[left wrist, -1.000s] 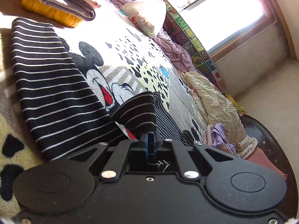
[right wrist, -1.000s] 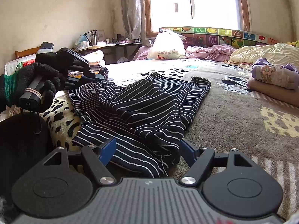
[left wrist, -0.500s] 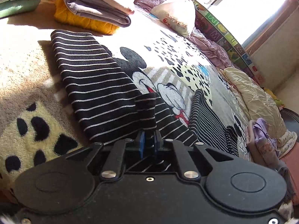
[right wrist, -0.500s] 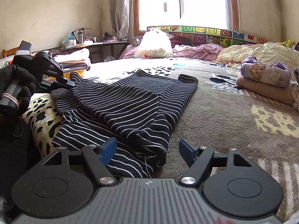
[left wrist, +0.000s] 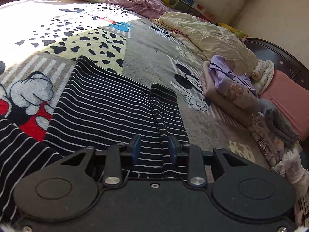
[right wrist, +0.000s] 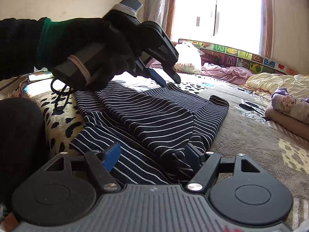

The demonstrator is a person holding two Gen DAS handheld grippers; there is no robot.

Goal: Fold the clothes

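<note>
A black garment with thin white stripes (left wrist: pixel 108 104) lies partly folded on the cartoon-print blanket (left wrist: pixel 150 44); it also shows in the right wrist view (right wrist: pixel 154 116). My left gripper (left wrist: pixel 154 152) is open just above the garment, with the folded sleeve strip (left wrist: pixel 166 106) running between its fingers. In the right wrist view the left gripper (right wrist: pixel 170 81) hovers over the garment's far edge, held by a black-gloved hand. My right gripper (right wrist: pixel 154 158) is open, with bunched striped fabric lying between its blue pads (right wrist: pixel 113 155).
A folded pile with a purple garment (left wrist: pixel 229 83) sits at the right of the bed, also seen in the right wrist view (right wrist: pixel 289 104). A cream quilt (left wrist: pixel 208 36), a pink quilt (right wrist: pixel 227 71) and a white bag (right wrist: pixel 187 58) lie near the window.
The left gripper carried the striped fabric across over the garment, then opened and let it go. The right gripper stayed open and moved closer to the garment's near edge.
</note>
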